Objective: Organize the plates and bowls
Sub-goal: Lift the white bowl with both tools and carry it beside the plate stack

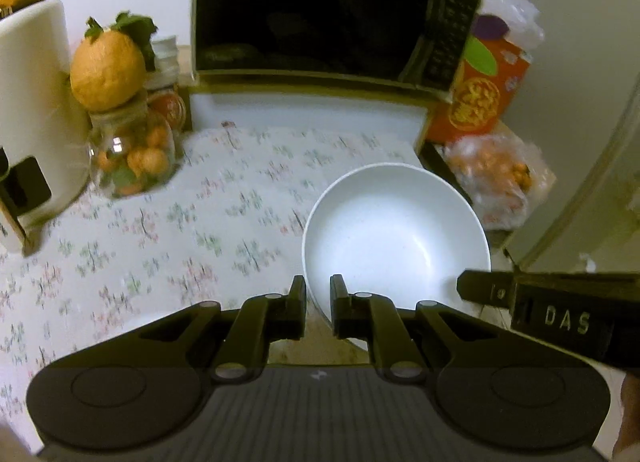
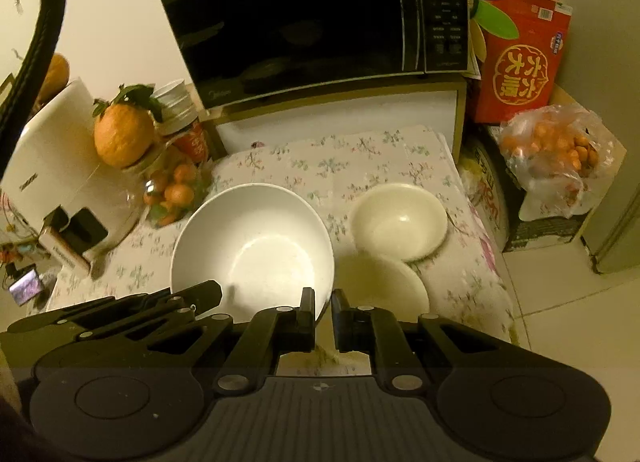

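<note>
Both hand-held grippers are clamped on the same big white bowl, one on each side of it. The left hand-held gripper has its jaws pinched down to a narrow gap with the bowl's near-left rim sitting right between them. One finger is outside the wall, the other inside. The right hand-held gripper does the same on the bowl's near-right rim, fingers nearly together around the wall.

In the left wrist view you can see the right one's finger coming in from the right edge by the bowl. In the right wrist view the left one shows up at lower left, touching the bowl's near-left edge.

The bowl sits over the flowery cloth on the counter, in front of the black microwave. I can't tell if it's lifted or resting. Just right of it are two smaller cream bowls: a far small bowl, and a near small bowl whose rim overlaps the far one's. A glass jar of small oranges stands well off to the left.
</note>
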### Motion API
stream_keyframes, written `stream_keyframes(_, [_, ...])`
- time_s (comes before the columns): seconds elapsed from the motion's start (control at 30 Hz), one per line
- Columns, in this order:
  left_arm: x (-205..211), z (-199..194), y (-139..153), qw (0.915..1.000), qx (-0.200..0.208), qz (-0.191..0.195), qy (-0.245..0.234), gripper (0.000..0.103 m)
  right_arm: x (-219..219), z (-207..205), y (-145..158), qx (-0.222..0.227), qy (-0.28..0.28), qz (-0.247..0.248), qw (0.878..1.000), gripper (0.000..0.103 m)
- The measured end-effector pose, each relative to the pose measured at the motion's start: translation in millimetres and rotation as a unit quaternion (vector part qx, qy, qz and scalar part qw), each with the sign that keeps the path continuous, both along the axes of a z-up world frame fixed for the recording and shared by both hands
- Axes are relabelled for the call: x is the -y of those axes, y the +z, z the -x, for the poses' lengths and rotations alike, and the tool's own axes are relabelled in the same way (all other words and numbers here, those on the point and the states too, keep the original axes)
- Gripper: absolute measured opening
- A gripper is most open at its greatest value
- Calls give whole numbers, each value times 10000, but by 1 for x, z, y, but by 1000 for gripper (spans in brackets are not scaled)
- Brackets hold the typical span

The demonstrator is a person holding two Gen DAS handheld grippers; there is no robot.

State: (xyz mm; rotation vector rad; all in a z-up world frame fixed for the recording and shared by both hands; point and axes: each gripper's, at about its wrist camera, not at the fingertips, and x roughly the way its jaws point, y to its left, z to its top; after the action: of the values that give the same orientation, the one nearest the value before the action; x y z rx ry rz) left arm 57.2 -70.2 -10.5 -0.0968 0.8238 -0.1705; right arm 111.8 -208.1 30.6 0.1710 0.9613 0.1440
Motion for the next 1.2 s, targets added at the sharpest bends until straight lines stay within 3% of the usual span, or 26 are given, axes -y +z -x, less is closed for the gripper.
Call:
stream_keyframes(0.37, [17, 42, -41, 9960, -748, -69, -474, 12, 27, 51, -25, -649, -68, -248, 9976, 9])
stream_keyframes(0.67, [15, 39, -60, 9935, -995, -273, -475, 12, 10, 51, -63, -1329, 210, 245, 9906, 9])
stream_keyframes(1.2, [16, 37, -76, 9882, -1387, -306, -572, 14, 10, 43, -77, -1561, 138, 221, 9874, 10])
